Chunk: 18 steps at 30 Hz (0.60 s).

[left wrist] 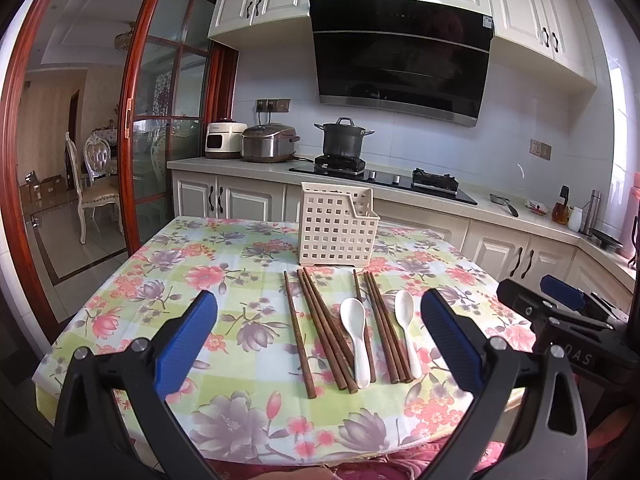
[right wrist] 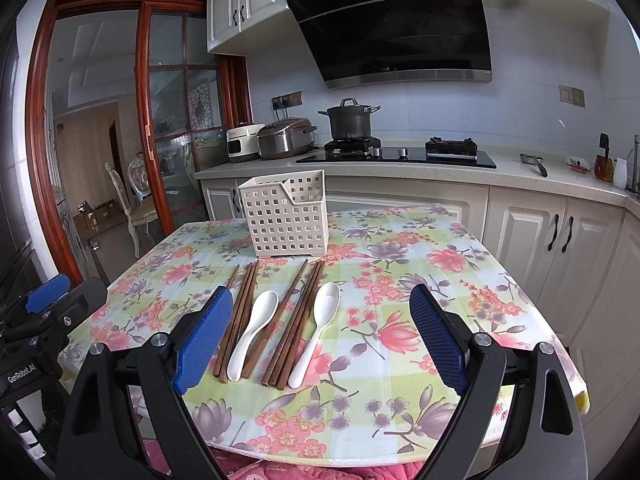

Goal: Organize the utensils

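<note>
The floral tabletop carries a cream lattice basket at 12 o'clock in the left wrist view. Brown chopsticks and two white spoons lie flat in a row just below it. The left claw and the right claw both gape wide, holding nothing, above the tabletop's near edge at 6 o'clock.

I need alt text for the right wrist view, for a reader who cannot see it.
Two white spoons and several brown chopsticks lie in a row on a floral tablecloth, in front of an empty-looking cream slotted basket. The open right tool frames them from below, holding nothing. A kitchen counter with a black pot stands behind.
</note>
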Each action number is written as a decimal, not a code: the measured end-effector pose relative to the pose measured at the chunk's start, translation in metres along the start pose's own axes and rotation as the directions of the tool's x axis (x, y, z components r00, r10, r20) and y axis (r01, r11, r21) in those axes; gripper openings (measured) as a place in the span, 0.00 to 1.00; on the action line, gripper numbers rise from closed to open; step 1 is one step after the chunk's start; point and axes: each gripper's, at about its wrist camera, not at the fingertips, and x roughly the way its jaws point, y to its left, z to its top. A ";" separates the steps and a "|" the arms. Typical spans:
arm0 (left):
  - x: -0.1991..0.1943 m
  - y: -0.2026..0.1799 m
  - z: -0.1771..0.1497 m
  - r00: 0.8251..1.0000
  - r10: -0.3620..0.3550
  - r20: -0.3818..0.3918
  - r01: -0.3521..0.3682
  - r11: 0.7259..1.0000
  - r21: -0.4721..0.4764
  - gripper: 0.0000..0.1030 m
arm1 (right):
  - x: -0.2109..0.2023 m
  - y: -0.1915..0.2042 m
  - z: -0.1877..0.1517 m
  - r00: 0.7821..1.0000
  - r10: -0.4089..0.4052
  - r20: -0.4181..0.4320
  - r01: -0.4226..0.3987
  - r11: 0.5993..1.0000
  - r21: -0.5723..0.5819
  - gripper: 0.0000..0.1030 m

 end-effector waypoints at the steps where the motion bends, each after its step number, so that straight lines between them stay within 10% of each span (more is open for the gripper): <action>1: 0.000 0.000 0.000 1.000 0.004 0.002 -0.004 1.000 -0.003 0.96 | 0.000 0.000 0.000 1.000 0.000 0.000 0.000 1.000 0.003 0.82; 18: 0.055 0.029 -0.002 0.981 -0.106 -0.164 0.087 0.989 -0.119 0.96 | 0.060 -0.017 -0.006 0.987 0.021 -0.159 -0.011 0.998 0.066 0.82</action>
